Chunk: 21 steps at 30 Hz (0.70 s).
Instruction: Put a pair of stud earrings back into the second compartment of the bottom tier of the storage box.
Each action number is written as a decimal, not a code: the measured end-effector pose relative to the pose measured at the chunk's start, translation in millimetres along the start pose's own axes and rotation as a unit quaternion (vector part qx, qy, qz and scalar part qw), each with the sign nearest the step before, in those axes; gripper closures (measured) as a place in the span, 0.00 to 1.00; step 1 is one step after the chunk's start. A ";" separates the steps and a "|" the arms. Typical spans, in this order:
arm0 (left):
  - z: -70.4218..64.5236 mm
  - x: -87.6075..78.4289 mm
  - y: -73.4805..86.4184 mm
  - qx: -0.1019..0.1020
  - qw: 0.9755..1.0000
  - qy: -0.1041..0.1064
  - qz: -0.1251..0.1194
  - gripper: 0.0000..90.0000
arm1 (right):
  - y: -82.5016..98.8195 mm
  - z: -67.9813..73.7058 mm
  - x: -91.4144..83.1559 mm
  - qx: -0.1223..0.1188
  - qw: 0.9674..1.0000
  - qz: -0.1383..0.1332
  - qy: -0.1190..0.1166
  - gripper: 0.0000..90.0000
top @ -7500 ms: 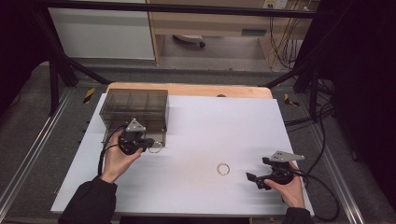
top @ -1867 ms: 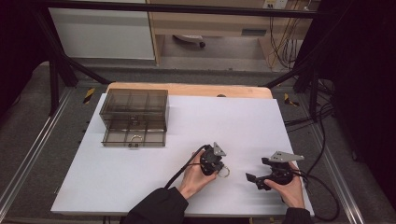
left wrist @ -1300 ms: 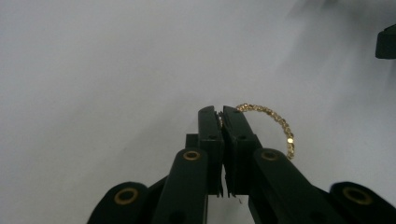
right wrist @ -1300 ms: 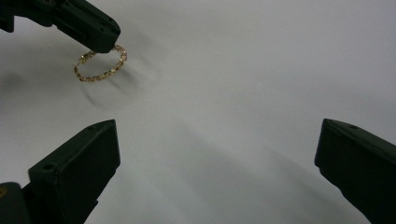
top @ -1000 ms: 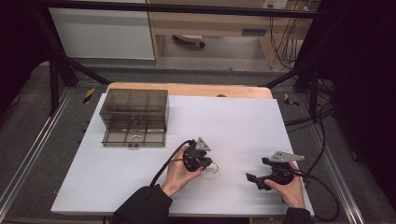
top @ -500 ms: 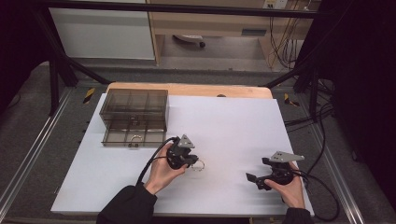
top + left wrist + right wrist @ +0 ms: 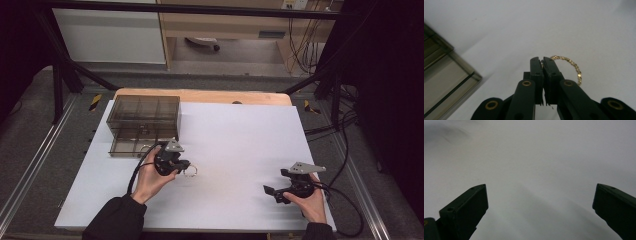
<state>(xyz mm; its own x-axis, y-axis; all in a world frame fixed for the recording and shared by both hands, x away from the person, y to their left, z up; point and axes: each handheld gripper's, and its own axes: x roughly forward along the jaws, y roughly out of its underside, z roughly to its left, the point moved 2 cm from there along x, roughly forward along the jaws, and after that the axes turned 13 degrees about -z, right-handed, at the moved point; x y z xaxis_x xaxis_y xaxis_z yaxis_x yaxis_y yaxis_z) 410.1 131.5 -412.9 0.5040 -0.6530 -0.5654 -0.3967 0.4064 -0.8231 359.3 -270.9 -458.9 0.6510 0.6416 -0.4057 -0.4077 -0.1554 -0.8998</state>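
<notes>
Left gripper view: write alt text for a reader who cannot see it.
Two black jaws pressed together pinch a gold bead chain, which curves out to the right over a white table surface. At the left edge is the corner of a smoky clear plastic drawer box.

gold bead chain (image 7: 570, 65), looped, pinched, hanging

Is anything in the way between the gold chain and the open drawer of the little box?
Nothing visible is. The left tongs are shut on the chain, and bare white table lies between it and the drawer of the box, just up and left of the tongs. The right tongs rest open, far off to the side.
</notes>
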 end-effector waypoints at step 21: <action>54.4 -43.8 8.7 -0.026 0.998 -0.062 -0.007 0.96 | -0.2 0.0 -0.3 0.001 1.000 0.000 -0.001 0.01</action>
<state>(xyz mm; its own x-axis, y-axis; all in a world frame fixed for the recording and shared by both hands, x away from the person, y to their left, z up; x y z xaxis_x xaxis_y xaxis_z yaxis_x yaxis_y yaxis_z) 426.3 198.4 -398.2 0.5995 -0.5736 -0.5582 -0.4264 0.3612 -0.8293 359.2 -271.0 -458.6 0.6501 0.6424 -0.4059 -0.4087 -0.1547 -0.8995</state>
